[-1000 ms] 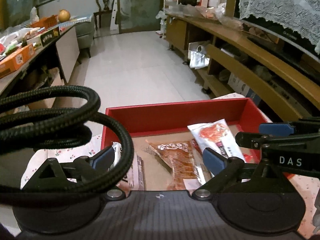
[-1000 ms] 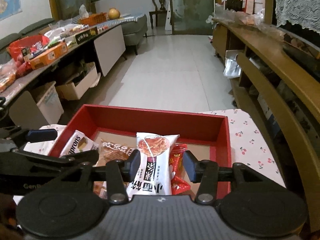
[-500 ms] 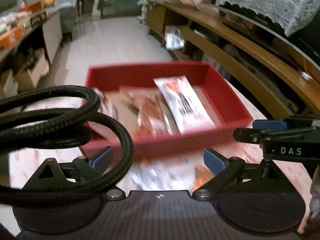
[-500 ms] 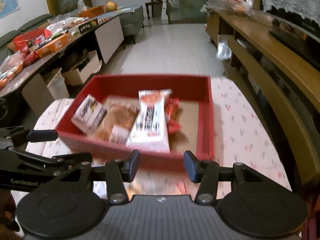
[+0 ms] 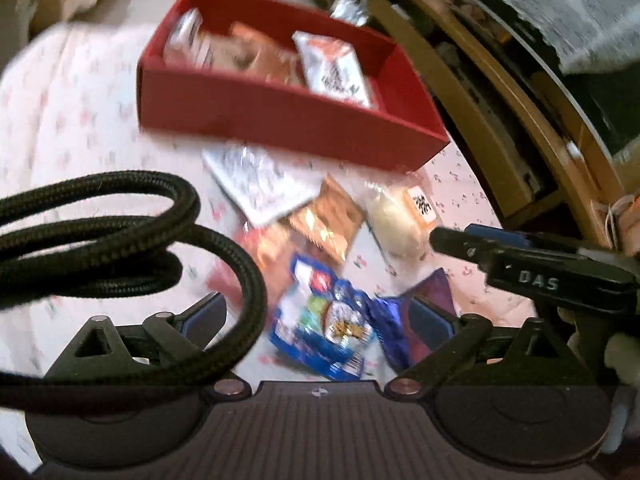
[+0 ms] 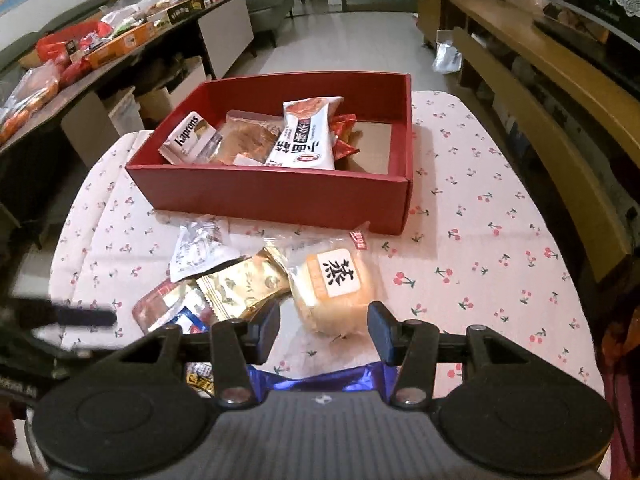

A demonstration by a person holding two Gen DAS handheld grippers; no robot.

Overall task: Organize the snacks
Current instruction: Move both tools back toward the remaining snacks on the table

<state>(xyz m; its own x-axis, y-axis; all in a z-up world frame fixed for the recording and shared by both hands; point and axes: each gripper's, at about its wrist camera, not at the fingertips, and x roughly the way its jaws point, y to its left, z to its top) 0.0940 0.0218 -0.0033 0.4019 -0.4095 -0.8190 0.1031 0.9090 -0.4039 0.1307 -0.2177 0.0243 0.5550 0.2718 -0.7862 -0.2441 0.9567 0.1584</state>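
**Red box half filled, loose snacks next**

Purple foil first: a purple wrapper (image 6: 320,380) lies at the near edge of the counter (image 6: 480,240), right under the right tool (image 6: 324,322). That tool hangs spread and empty, its fingers standing either side of the wrapped bun (image 6: 336,288) without touching it. Judging by this, the bun is the next pick. To do it well, bring the fingers low on both sides of the bun, close softly so the soft cake is not crushed, and take the film cleanly so the gold packet (image 6: 244,284) touching its left side is not dragged along. Lift it clear of the box wall before going over.

In the left wrist view the left tool (image 5: 316,316) is also spread wide with nothing pinched; it is tipped steeply down over the blue packet (image 5: 324,328), and a black cable (image 5: 120,240) loops across its left finger. The view is blurred, so finer detail is not readable. Keep the two tools apart, as they work the same small pile.

Farther on lie a white packet (image 6: 200,248) and a reddish one (image 6: 164,304). Beyond them stands the red box (image 6: 280,196), holding a Kaprons packet (image 6: 188,140), a brown one (image 6: 248,140) and a long white one (image 6: 304,140); its right end is bare, a good spot for the bun.
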